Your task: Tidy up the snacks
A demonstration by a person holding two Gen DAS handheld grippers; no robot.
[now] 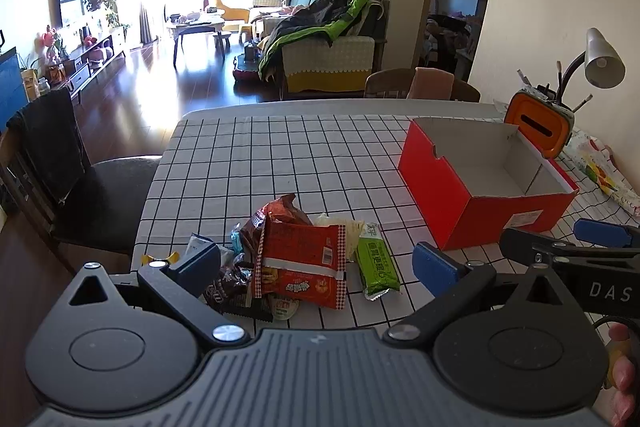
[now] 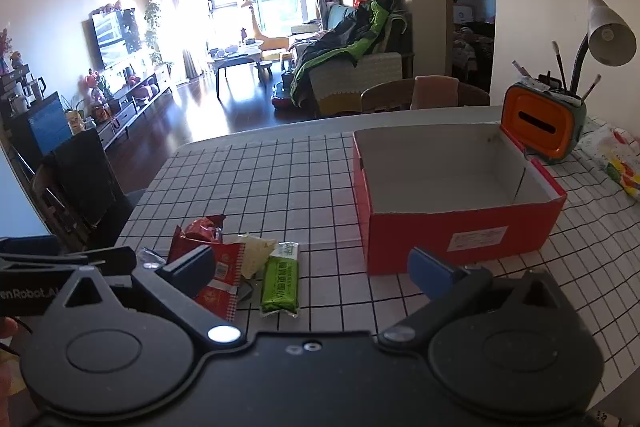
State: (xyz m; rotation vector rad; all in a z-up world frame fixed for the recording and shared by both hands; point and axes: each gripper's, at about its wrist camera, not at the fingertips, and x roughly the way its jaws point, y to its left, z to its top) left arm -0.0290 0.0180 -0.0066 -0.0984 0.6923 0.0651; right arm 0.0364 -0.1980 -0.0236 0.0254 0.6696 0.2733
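On the near left of the table (image 1: 280,155), snack packets (image 1: 300,259) are lying heaped; red box (image 2: 456,203) is sitting open-topped to the right, likely to receive them. Left gripper (image 1: 316,263) and right gripper (image 2: 312,267) are both hovering with fingers apart, holding nothing.

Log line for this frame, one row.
phase: pre-grasp | left gripper: open, over snacks | right gripper: open, empty | box: empty

Snack pile (image 1: 296,259) lies on table (image 1: 280,155), left of box (image 1: 480,179).
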